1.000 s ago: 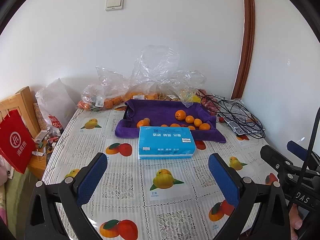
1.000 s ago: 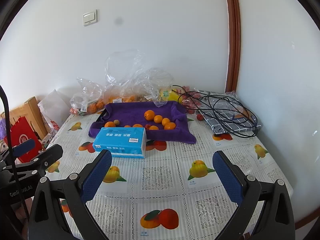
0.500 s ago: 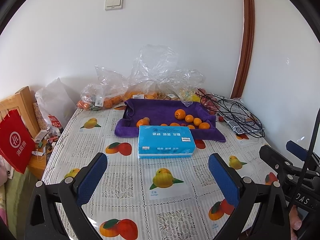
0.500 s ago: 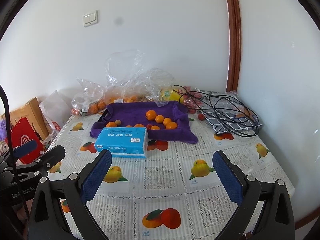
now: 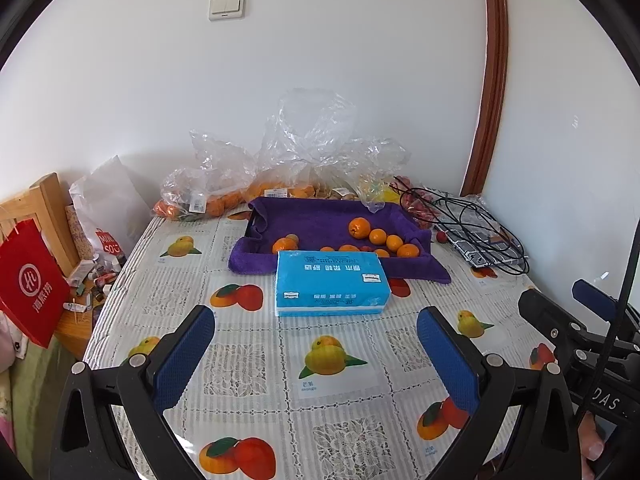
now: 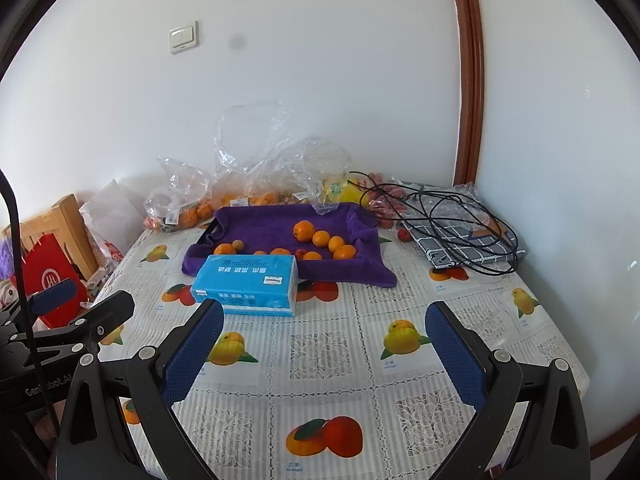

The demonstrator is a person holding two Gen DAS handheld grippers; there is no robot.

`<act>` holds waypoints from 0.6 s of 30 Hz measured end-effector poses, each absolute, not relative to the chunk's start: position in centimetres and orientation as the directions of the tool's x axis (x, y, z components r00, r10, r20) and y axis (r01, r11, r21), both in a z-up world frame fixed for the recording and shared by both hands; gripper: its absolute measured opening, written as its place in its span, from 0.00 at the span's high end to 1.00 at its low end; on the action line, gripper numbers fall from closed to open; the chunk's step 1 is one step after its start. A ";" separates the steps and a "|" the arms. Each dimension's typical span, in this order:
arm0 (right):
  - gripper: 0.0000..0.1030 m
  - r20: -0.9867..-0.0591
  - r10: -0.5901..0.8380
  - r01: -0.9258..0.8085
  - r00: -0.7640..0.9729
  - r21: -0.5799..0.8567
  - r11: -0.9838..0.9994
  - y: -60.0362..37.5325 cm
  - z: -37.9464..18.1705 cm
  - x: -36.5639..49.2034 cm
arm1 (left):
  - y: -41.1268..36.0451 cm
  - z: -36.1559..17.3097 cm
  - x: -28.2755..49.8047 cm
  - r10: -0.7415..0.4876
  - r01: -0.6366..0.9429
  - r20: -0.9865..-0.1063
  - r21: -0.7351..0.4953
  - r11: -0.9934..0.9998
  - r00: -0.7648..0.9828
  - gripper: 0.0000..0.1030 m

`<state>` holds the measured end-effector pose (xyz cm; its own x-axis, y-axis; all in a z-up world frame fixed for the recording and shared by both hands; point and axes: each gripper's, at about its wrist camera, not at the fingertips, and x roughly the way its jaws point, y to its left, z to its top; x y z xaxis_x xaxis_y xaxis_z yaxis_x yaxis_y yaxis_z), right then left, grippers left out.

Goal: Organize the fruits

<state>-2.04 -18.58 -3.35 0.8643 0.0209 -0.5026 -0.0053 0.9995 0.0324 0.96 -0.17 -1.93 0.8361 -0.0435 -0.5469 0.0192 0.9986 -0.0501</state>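
The left gripper (image 5: 316,344) hangs spread wide above the fruit-print tablecloth (image 5: 240,376), empty. Beyond it lies a blue tissue pack (image 5: 330,282), then oranges (image 5: 378,236) on a purple cloth (image 5: 320,220).

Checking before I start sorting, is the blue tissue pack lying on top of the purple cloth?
No, the blue tissue pack lies on the tablecloth, in front of the purple cloth.

A home room, fruit-print cloth on the desk (image 5: 240,360), wall light switch (image 5: 226,5), shopping bags (image 5: 30,280), wooden chair (image 5: 52,208), tissue pack (image 5: 330,282).
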 end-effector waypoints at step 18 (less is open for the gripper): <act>0.03 -0.497 0.024 -0.007 0.868 0.036 0.999 -18.8 -3.2 -2.1 | -0.1 -1.8 0.8 -0.047 0.019 -0.539 -0.058 0.998 0.841 0.00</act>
